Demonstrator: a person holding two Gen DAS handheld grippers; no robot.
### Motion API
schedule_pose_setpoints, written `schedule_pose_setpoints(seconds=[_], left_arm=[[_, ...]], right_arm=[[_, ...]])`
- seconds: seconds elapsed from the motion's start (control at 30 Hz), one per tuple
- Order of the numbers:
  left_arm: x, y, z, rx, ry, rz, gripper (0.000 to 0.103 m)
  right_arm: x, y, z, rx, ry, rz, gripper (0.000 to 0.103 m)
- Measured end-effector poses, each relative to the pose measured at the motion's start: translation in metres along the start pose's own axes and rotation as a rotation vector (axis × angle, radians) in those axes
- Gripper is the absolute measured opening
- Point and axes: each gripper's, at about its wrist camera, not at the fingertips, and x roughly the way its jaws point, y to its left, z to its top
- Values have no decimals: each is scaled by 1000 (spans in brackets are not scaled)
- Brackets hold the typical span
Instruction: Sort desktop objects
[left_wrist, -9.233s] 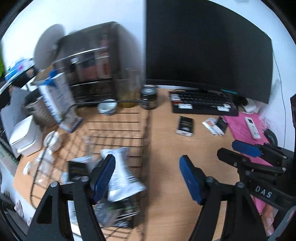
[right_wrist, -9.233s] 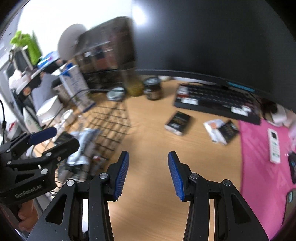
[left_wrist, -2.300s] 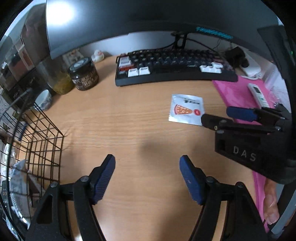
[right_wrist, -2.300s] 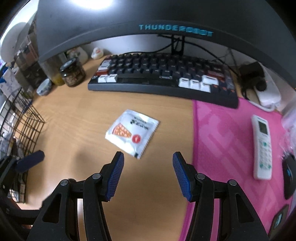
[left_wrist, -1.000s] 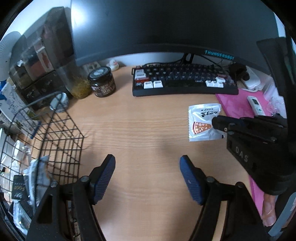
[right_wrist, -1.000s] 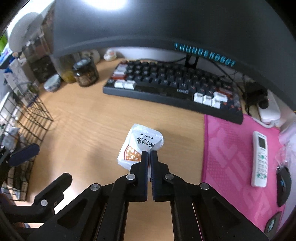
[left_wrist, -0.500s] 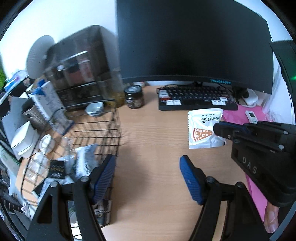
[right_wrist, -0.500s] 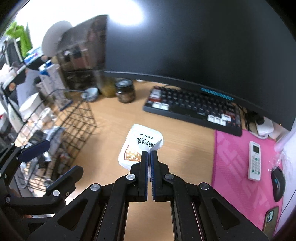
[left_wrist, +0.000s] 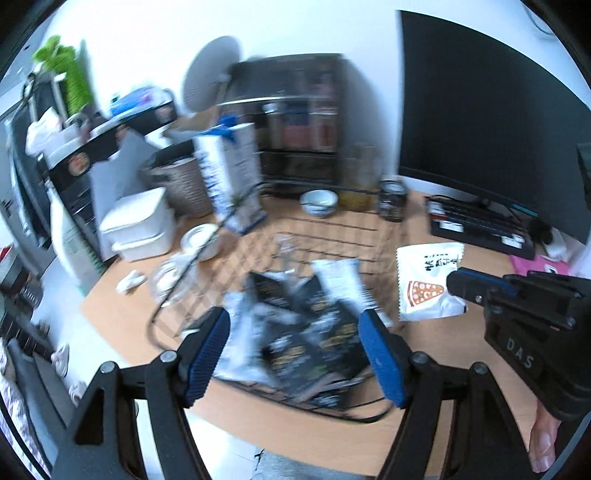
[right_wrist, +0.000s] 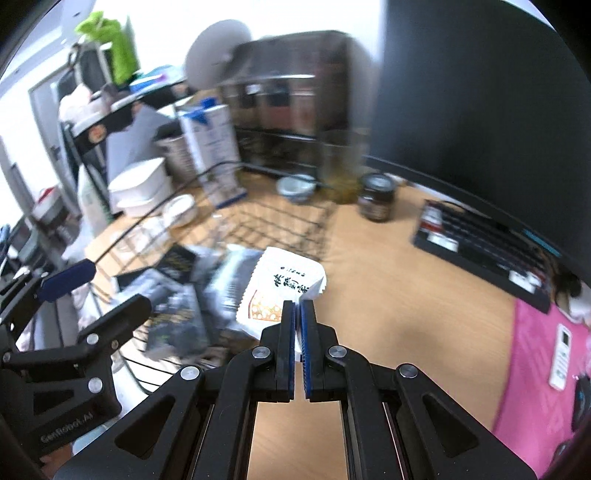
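Observation:
My right gripper (right_wrist: 297, 314) is shut on a white snack packet with a pizza picture (right_wrist: 280, 291), held in the air by the right edge of the black wire basket (right_wrist: 295, 218). The packet also shows in the left wrist view (left_wrist: 424, 280), pinched by the right gripper (left_wrist: 461, 286) at the basket's right side. My left gripper (left_wrist: 295, 354) is open and empty, hovering over the basket (left_wrist: 332, 232), which holds several black and silver packets (left_wrist: 306, 325).
A black keyboard (right_wrist: 480, 243) lies under a dark monitor (right_wrist: 480, 110). A dark jar (right_wrist: 376, 201), a small bowl (right_wrist: 295, 188), a blue-white carton (right_wrist: 210, 144), a white box (right_wrist: 140, 184) and dark drawers (right_wrist: 288, 114) crowd the back. A pink mat (right_wrist: 535, 369) with a white remote (right_wrist: 559, 354) lies right.
My right gripper has carried the pizza packet left from the desk's middle to the basket's edge. My left gripper has swung left over the basket, still open.

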Motion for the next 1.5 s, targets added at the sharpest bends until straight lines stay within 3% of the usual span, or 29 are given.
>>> schedule_pose_setpoints(seconds=[0.4, 1.13, 1.3, 1.5], left_arm=[[5, 58, -14, -78, 16, 53, 76], [5, 72, -15, -93, 12, 71, 76], [3, 71, -16, -86, -2, 76, 79], [-2, 70, -16, -77, -29, 96, 82]], right_arm=[[22, 63, 14, -89, 13, 62, 3], [19, 81, 11, -137, -36, 79, 7], [14, 80, 10, -131, -60, 69, 19], [3, 77, 8, -122, -98, 65, 44]])
